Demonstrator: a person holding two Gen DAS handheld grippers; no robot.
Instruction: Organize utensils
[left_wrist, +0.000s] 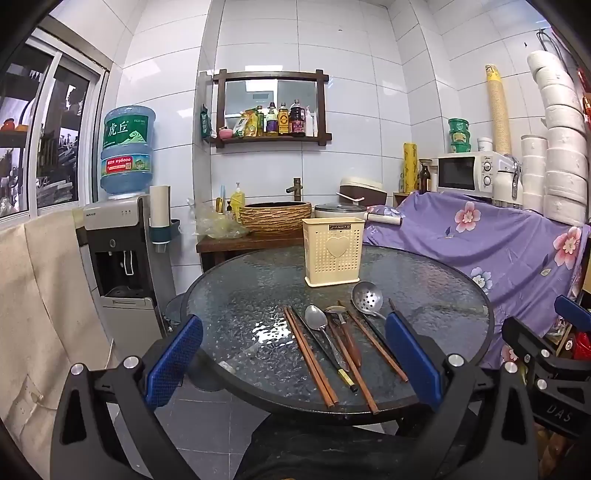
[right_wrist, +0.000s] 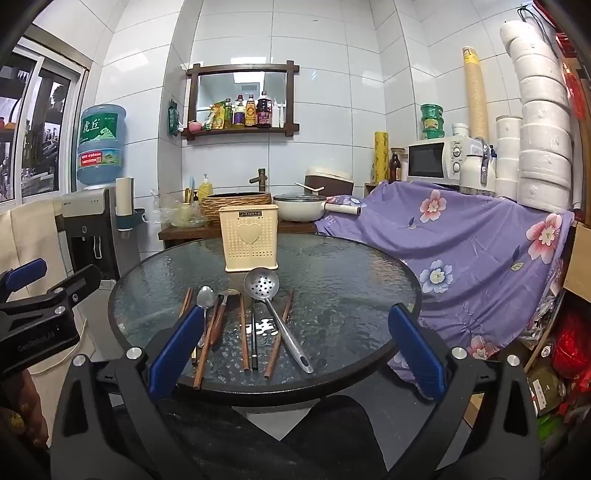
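Two blue-padded black hand-held grippers hover at the near edge of a round, dark-rimmed textured glass tabletop (left_wrist: 424, 273). Both the left hand-held gripper (left_wrist: 295, 360) and the right hand-held gripper (right_wrist: 295, 352) have their fingers spread wide, gripping nothing.

Between and just beyond the fingers, a loose row of utensils lies flat on the glass near the front edge: brown wooden chopsticks (left_wrist: 310, 356), a plain silver metal spoon (left_wrist: 316, 317), a small spoon with a wooden handle (left_wrist: 341, 325), one black chopstick (right_wrist: 254, 341) and a silver slotted metal skimmer (right_wrist: 263, 286) with a long handle. Several overlap or cross one another.

Behind them, toward the middle of the tabletop, a cream perforated plastic utensil holder (left_wrist: 333, 251) with a raised heart on its front stands upright, apart from the utensils.

Past the tabletop are a woven-look basin with a tap (left_wrist: 275, 216), a white pot (right_wrist: 299, 206), a purple floral cloth (left_wrist: 480, 243) draped over furniture, a white microwave (left_wrist: 467, 173), stacked white paper rolls (left_wrist: 561, 147), a water dispenser with a blue bottle (left_wrist: 127, 149), and a wooden wall shelf of bottles (left_wrist: 271, 118) on white tiles.
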